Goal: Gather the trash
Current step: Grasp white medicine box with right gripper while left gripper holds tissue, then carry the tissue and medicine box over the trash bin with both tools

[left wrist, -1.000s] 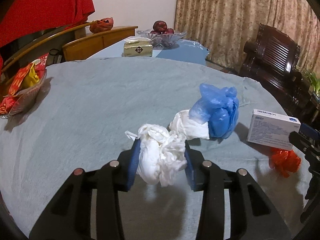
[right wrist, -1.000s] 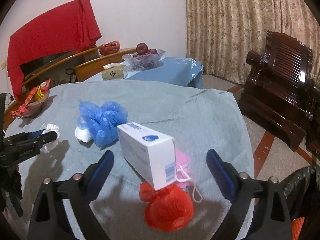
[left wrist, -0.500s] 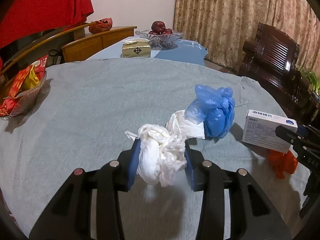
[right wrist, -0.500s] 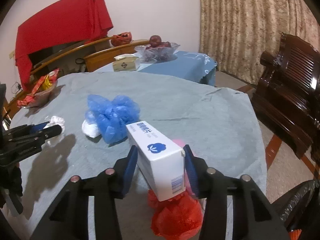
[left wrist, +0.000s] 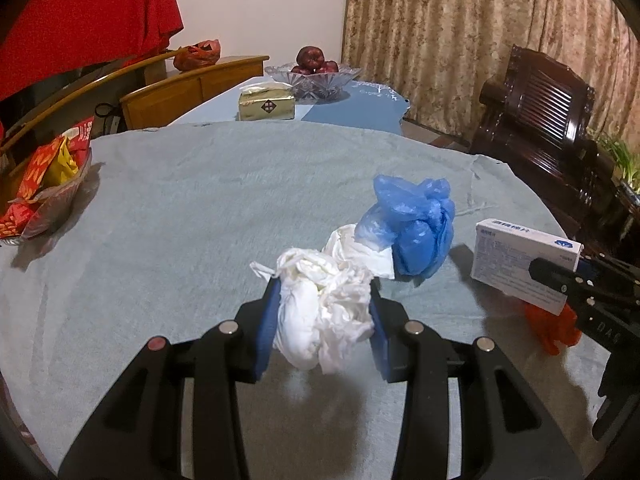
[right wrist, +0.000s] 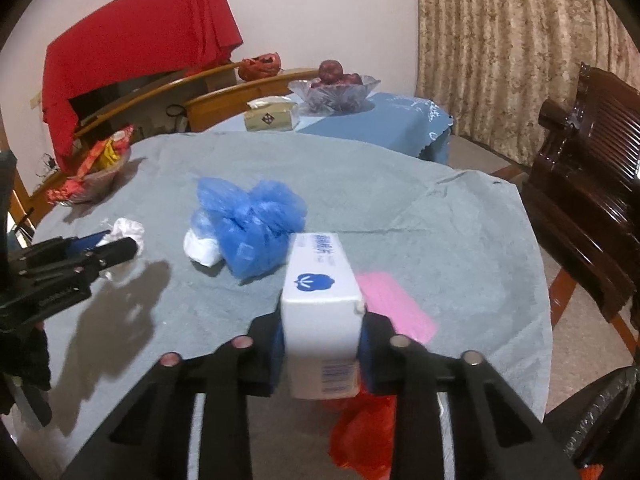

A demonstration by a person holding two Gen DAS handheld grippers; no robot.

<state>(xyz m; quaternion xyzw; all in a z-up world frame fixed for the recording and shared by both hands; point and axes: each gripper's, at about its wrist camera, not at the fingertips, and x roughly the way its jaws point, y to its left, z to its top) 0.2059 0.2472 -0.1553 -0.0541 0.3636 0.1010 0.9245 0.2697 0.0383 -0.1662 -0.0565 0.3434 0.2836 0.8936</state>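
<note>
Right now the crumpled white tissue [left wrist: 326, 312] sits pinched between the blue pads of the left gripper [left wrist: 322, 314], lifted a little above the grey-green tablecloth [left wrist: 180, 208]. Over on the other side, the right gripper [right wrist: 320, 344] is clamped on the white box [right wrist: 320, 300], raised above a red plastic bag [right wrist: 364, 432] and a pink mask [right wrist: 394, 310]. Between the two, a blue plastic bag [right wrist: 250, 226] rests on the cloth, touching another white wad [right wrist: 202, 246].
</note>
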